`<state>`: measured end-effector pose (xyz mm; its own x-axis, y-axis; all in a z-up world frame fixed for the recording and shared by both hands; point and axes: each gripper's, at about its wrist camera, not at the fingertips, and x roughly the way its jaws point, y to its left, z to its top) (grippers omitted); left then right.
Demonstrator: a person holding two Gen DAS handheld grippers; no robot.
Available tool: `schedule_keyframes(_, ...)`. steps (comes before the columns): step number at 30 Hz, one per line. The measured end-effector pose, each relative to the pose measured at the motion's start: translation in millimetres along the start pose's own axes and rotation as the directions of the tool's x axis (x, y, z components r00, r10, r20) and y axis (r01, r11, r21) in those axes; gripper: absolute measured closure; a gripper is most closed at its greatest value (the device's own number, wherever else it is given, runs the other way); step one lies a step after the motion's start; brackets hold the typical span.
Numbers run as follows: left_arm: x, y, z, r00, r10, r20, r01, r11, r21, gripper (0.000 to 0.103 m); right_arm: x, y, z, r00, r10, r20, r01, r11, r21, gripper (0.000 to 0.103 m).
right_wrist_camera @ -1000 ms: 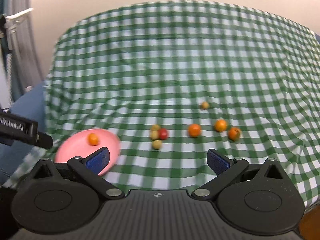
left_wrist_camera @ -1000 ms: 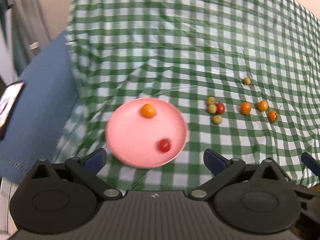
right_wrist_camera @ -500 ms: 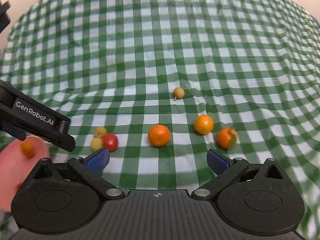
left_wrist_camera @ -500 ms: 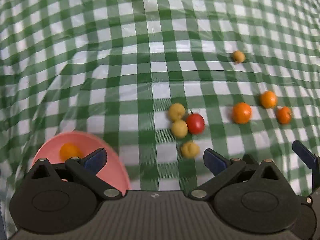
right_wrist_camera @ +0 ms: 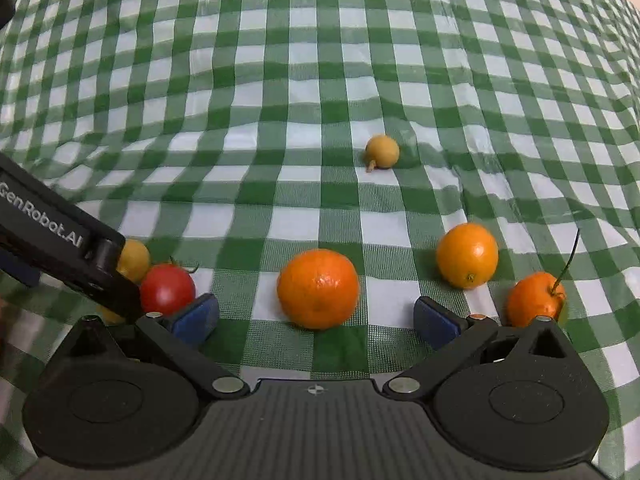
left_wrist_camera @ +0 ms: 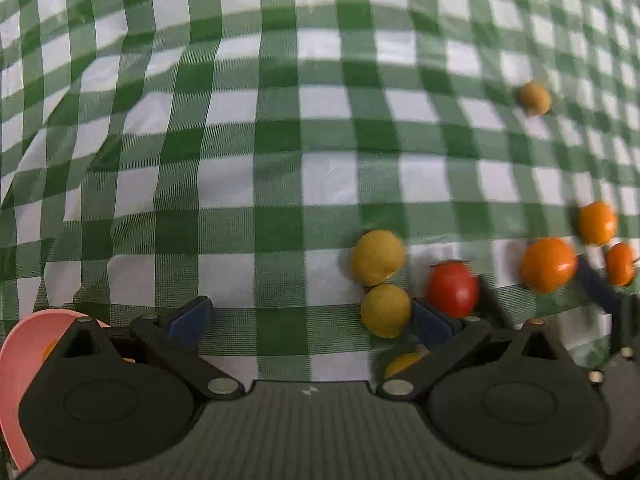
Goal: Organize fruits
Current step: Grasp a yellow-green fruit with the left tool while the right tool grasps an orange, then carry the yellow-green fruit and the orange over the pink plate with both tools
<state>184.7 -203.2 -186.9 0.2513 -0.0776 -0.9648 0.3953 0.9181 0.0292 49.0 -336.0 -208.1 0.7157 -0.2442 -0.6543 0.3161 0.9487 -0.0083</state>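
Note:
Small fruits lie on a green checked tablecloth (left_wrist_camera: pixel 280 140). My left gripper (left_wrist_camera: pixel 310 322) is open and empty; a red tomato (left_wrist_camera: pixel 452 289) and several yellow fruits (left_wrist_camera: pixel 378 257) sit at its right finger. The pink plate (left_wrist_camera: pixel 16 364) shows at the lower left behind its left finger. My right gripper (right_wrist_camera: pixel 316 318) is open, low over the cloth, with an orange (right_wrist_camera: pixel 318 288) just beyond the gap between its fingers. Two more oranges (right_wrist_camera: pixel 467 255) lie to its right, one with a stem (right_wrist_camera: pixel 534 300). The red tomato (right_wrist_camera: pixel 167 289) is at its left.
A lone yellow fruit (right_wrist_camera: pixel 383 152) lies farther back on the tablecloth (right_wrist_camera: pixel 320 80). The left gripper's black body (right_wrist_camera: pixel 60 248) crosses the lower left of the right wrist view, over the yellow fruits. The right gripper's finger (left_wrist_camera: pixel 600 294) shows at the right edge of the left wrist view.
Both grippers have moved forward and down toward the fruits. The plate has slid to the left edge of the left wrist view and out of the right wrist view. Both stay open.

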Motion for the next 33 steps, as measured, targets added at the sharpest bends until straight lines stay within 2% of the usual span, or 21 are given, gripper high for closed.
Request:
schedule_keyframes(3,1.5,4.9,3.0,1.0,-0.01,0.024,0.01,1.0,-0.012,0.0,1.7,-1.9,-1.5,1.0,0.006,0.007,-0.006,1.0,0.004,0.001)
schedule_keyframes(13,-3.1,2.5,0.6,1.0,-0.014,-0.01,0.014,1.0,-0.019,0.0,-6.6,10.6,-3.1,1.0,0.002,0.016,-0.002,1.0,-0.001,0.001)
schedule_keyframes(14,-4.3,-1.5,-0.8,1.0,-0.015,-0.005,0.015,1.0,-0.019,0.009,-6.3,10.3,-2.7,1.0,0.005,0.014,-0.005,1.0,0.0,0.001)
schedule_keyframes(15,-6.1,-8.3,-5.5,1.0,-0.009,0.008,0.009,1.0,-0.014,0.016,-7.3,8.6,-2.0,1.0,0.01,0.012,-0.01,1.0,0.0,0.005)
schedule_keyframes(16,-12.2,-9.4,-7.6,0.999,-0.021,0.036,0.021,1.0,-0.002,0.035,-10.2,7.9,-1.1,0.999,0.01,0.032,-0.01,1.0,-0.001,0.029)
schedule_keyframes(17,-19.6,-7.9,-10.2,0.997,-0.049,0.054,0.049,0.999,0.003,0.065,-16.5,8.1,0.0,0.999,0.008,0.049,-0.008,1.0,-0.008,0.048)
schedule_keyframes(18,-23.7,-6.0,-11.0,0.995,-0.08,0.064,0.08,0.997,-0.007,0.075,-17.8,8.7,1.4,0.999,0.008,0.053,-0.007,1.0,-0.022,0.063)
schedule_keyframes(20,-29.7,-2.9,-13.7,0.99,-0.114,0.085,0.117,0.992,-0.039,0.075,-17.5,6.0,0.6,0.998,0.013,0.055,-0.013,1.0,0.0,0.063)
schedule_keyframes(25,-61.0,2.1,-26.1,0.969,-0.151,0.193,0.155,0.988,-0.004,0.075,-17.6,-1.8,2.0,0.998,0.009,0.068,-0.013,0.998,0.053,0.064)
schedule_keyframes(30,-93.7,3.1,-43.9,0.956,-0.138,0.259,0.133,0.99,0.034,0.075,-27.5,-6.7,1.7,0.996,-0.002,0.092,-0.005,0.997,0.071,0.064)
schedule_keyframes(33,-111.7,3.4,-58.9,0.95,-0.116,0.288,0.111,0.993,0.035,0.075,-48.9,-11.6,4.2,0.995,0.003,0.099,-0.01,0.997,0.073,0.064)
